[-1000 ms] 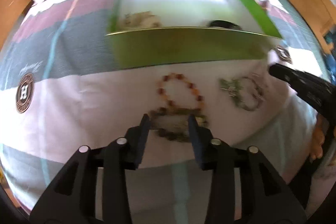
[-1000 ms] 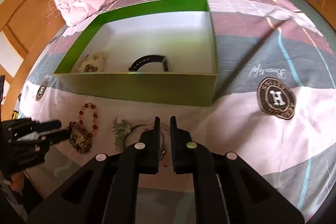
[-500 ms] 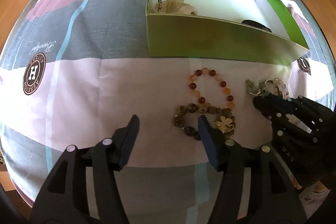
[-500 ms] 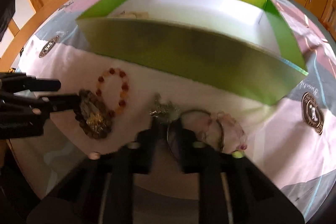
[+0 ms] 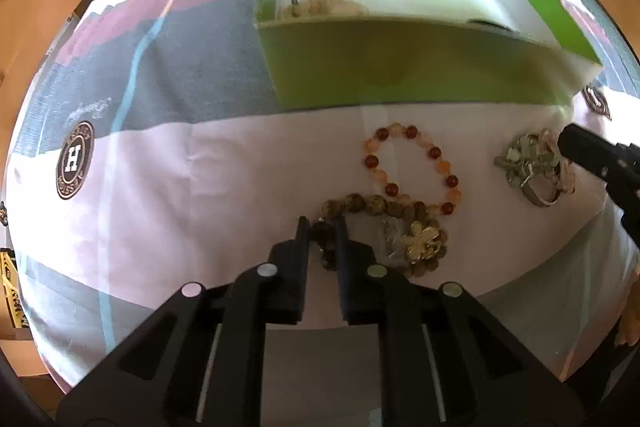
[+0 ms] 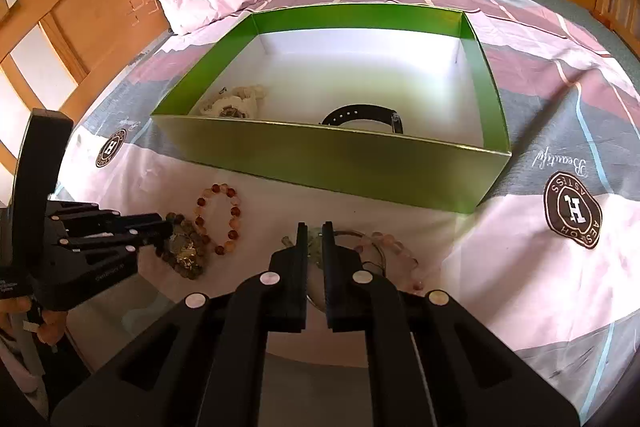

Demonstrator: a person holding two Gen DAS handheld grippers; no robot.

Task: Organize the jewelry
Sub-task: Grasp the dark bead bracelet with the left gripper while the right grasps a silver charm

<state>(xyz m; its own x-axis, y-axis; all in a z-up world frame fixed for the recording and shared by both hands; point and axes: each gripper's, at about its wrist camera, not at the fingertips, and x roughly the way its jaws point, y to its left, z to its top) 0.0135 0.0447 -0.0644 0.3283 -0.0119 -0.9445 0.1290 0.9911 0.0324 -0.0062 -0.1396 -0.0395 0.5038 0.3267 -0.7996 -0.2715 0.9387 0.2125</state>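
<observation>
As your left gripper has just been closing, its jaws, spread wide half a second ago, now pinch the dark beads at the left end of the brown bead bracelet, which lies on the bedsheet. That suggests the grasp is made and a lift toward the green box comes next.

Your right gripper has its jaws nearly together, and the silver charm cluster of the metal bangle seems to sit between the tips; the view there is crowded, so whether the pads truly bite is uncertain. A second ago that gripper hovered short of the bangle.

Between the two lies the untouched red and orange bead bracelet, touching the brown one. Inside the box already rest a pale cream bracelet in the near left corner and a black watch strap against the near wall.

Readable writing: round brown badges on the sheet show a large "H", and cursive script beside one reads "Beautiful", upside down.
</observation>
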